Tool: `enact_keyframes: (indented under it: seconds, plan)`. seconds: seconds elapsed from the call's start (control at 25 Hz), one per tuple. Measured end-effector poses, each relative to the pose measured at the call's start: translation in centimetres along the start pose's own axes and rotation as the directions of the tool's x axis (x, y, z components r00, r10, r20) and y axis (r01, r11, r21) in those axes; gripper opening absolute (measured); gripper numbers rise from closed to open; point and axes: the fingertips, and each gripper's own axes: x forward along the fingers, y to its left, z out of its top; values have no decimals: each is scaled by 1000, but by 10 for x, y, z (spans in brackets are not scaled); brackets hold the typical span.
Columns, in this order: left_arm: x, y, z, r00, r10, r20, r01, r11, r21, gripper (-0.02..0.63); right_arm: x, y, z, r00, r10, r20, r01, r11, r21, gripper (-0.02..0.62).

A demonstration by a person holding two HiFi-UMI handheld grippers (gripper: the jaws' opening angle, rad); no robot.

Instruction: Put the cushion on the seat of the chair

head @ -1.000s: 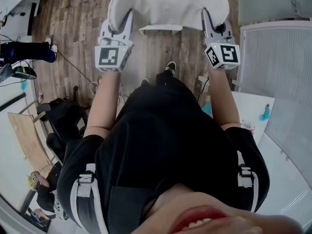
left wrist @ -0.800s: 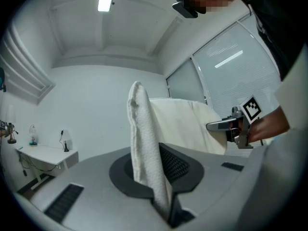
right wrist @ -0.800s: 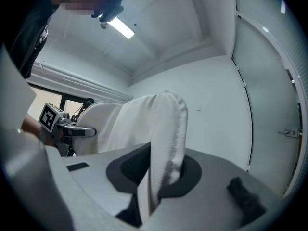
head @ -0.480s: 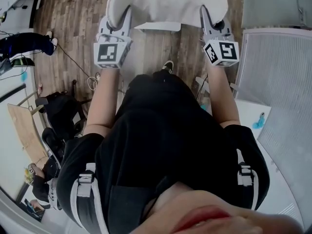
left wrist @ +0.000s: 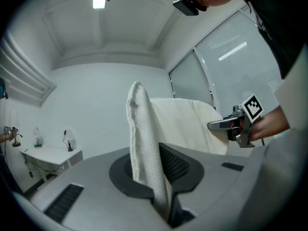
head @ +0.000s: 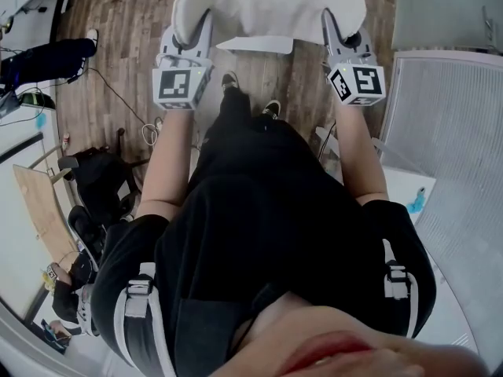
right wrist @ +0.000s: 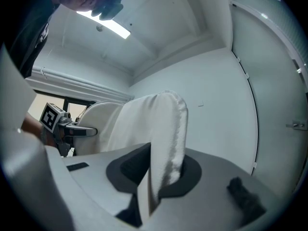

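A white cushion (head: pixel 267 6) hangs above the wooden floor at the top of the head view, held by its two side edges. My left gripper (head: pixel 204 22) is shut on its left edge and my right gripper (head: pixel 330 20) on its right edge. In the left gripper view the cushion's edge (left wrist: pixel 143 143) stands pinched between the dark pads of the left gripper (left wrist: pixel 161 179), and the right gripper (left wrist: pixel 236 124) shows across it. In the right gripper view the right gripper (right wrist: pixel 156 177) clamps the cushion's other edge (right wrist: pixel 166 129). No chair seat shows clearly.
A flat white piece (head: pixel 255 44) pokes out below the cushion. A black office chair (head: pixel 98 183) stands at the left, with cables (head: pixel 118 104) on the floor. Another person's legs (head: pixel 47 57) are at the upper left. A white ribbed panel (head: pixel 448 132) fills the right.
Both grippers with the cushion have shifted slightly up the picture. The person's foot has stepped forward under the cushion. The legs at the upper left have moved.
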Motion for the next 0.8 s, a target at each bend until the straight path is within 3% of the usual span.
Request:
enact_keyframes:
  seconds: [0.44, 0.8]
  plan:
    - [43, 41, -25, 999, -40, -19, 39, 999, -34, 54, 51, -6, -15, 999, -26, -24, 26, 1000, -10, 58]
    - [99, 101, -68, 993, -105, -61, 101, 993, -68, 54, 124, -7, -45, 991, -79, -106, 81, 997, 12, 58]
